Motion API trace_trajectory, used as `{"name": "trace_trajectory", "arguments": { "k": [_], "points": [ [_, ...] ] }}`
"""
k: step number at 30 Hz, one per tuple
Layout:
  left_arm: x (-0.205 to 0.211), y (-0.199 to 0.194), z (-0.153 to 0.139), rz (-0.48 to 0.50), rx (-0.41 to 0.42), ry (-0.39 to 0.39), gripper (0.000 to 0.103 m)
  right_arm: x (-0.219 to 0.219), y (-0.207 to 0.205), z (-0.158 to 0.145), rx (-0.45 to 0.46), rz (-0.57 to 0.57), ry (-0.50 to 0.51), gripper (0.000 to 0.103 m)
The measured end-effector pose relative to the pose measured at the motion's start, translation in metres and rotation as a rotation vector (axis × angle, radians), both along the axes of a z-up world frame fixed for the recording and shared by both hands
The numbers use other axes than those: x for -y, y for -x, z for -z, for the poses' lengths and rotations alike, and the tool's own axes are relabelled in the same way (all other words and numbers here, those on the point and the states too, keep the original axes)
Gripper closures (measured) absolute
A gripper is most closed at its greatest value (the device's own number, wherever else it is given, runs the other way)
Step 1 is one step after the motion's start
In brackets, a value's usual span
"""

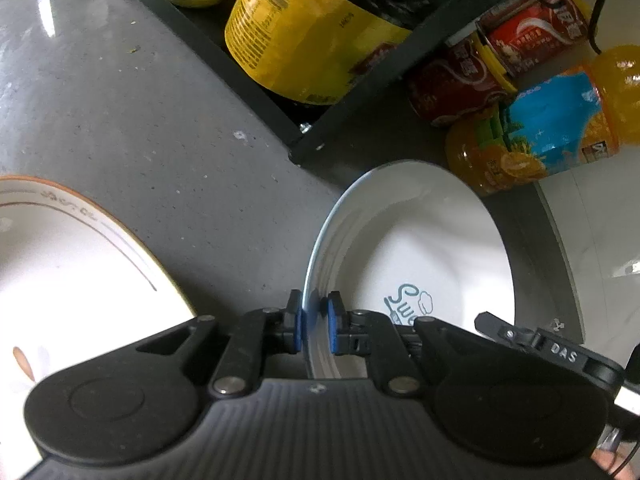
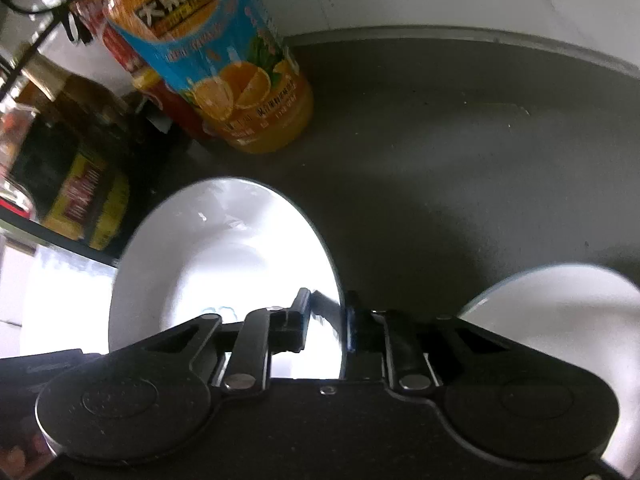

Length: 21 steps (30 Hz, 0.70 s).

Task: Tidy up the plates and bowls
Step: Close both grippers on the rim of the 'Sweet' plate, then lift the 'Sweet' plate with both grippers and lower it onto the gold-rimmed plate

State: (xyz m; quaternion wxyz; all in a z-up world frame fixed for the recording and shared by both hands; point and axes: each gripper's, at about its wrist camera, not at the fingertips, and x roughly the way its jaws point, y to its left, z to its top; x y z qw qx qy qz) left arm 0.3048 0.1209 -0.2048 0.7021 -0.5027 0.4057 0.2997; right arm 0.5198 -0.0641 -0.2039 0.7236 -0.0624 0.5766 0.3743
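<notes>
- Left wrist view: the left gripper pinches the near rim of a white deep plate between its blue pads, one pad outside the rim and one inside. Blue lettering shows on the plate's floor.
- Right wrist view: the right gripper pinches the rim of a white deep plate, the rim edge caught between its fingers. I judge this to be the same plate, held from opposite sides, but cannot be sure.
- The plate sits over the grey worktop, towards its back edge; whether it rests on the surface or is lifted, I cannot tell.
- Risk: each grip holds only a thin glazed rim. If the two hands pull apart or tilt unevenly, the rim could slide out and the plate could drop.
- Just beyond the far rim stands an orange juice bottle; pushing forward could knock it over.
- A black shelf frame corner is also near, so swinging the plate could chip it.
- A gold-trimmed plate lies apart on the left, and another white dish on the right; a careless stack could clash rims.
</notes>
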Motion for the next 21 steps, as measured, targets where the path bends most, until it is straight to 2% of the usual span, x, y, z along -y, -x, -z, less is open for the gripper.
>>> {"name": "trace_trajectory", "arguments": {
  "k": [4,9,21],
  "points": [
    [-0.005,0.003,-0.003,-0.002,0.006,0.029,0.094,0.012,0.002,-0.007,-0.017,0.019,-0.055,0.093],
    [-0.01,0.004,-0.012,0.021,-0.005,0.014,0.094,0.023,0.007,-0.018,-0.034,0.031,-0.115,0.098],
    [-0.014,0.007,-0.038,0.1,0.005,-0.014,0.094,0.041,0.03,-0.041,-0.026,0.086,-0.174,0.097]
  ]
}}
